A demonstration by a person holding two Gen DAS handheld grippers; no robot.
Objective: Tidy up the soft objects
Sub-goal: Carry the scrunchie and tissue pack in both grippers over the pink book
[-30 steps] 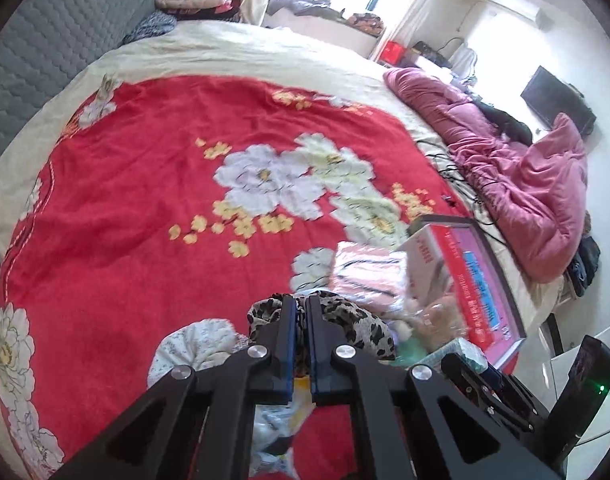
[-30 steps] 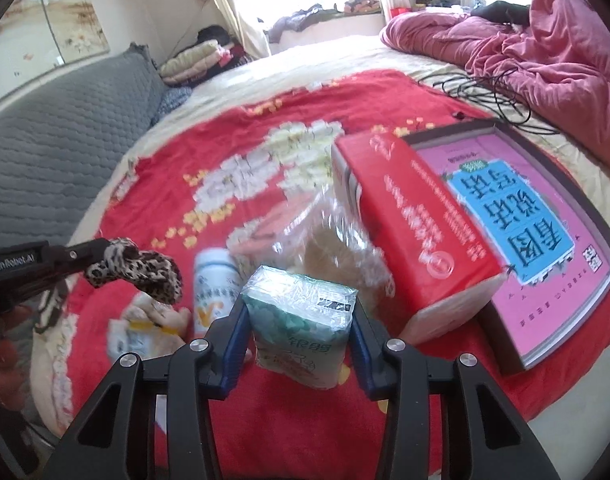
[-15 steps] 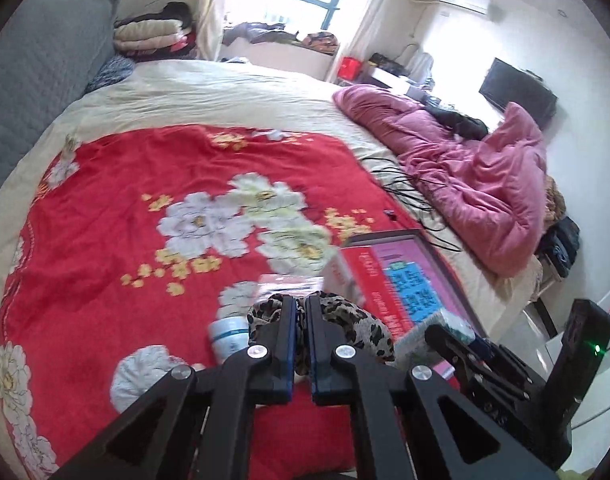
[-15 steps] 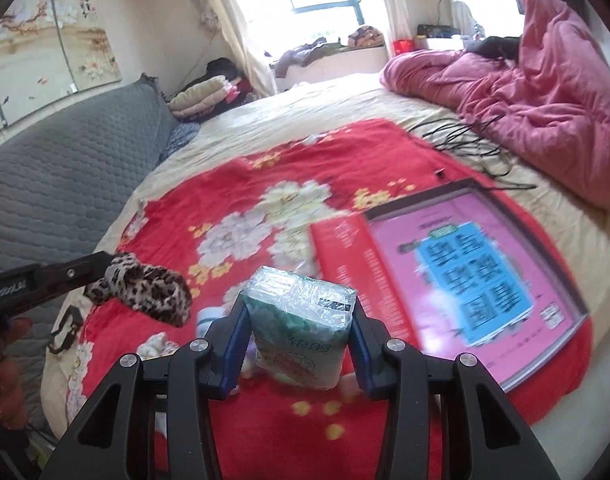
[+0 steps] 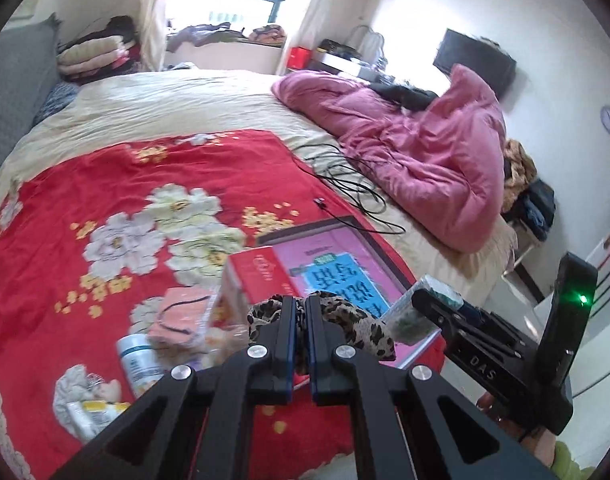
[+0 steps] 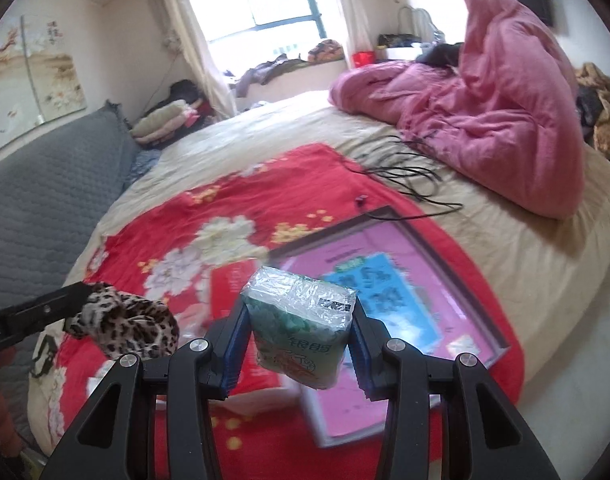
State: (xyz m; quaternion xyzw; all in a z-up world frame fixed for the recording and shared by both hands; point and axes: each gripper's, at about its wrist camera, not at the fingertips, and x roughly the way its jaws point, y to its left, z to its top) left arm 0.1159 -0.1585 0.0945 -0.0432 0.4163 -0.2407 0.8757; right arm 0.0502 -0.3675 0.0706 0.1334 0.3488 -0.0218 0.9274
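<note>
My left gripper (image 5: 300, 308) is shut on a leopard-print fabric scrunchie (image 5: 357, 326), held up over the near edge of the bed. From the right wrist view that scrunchie (image 6: 125, 326) hangs at the left, off the left gripper's black fingers (image 6: 61, 304). My right gripper (image 6: 299, 320) is shut on a green plastic-wrapped tissue pack (image 6: 301, 328), lifted above the box. In the left wrist view the same tissue pack (image 5: 417, 312) shows at the right, with the right gripper's body (image 5: 497, 364) behind it.
A red flowered blanket (image 5: 105, 184) covers the bed. On it lie a red box with its pink lid (image 6: 389, 296), a pink packet (image 5: 181, 320), a white bottle (image 5: 139, 364) and small toiletries (image 5: 85, 404). A pink quilt (image 6: 485, 120) and black cables (image 6: 405, 176) lie farther back.
Both grippers have risen and pulled back from the pile with their loads still held. The box and the items on the blanket now sit lower and smaller in both views.
</note>
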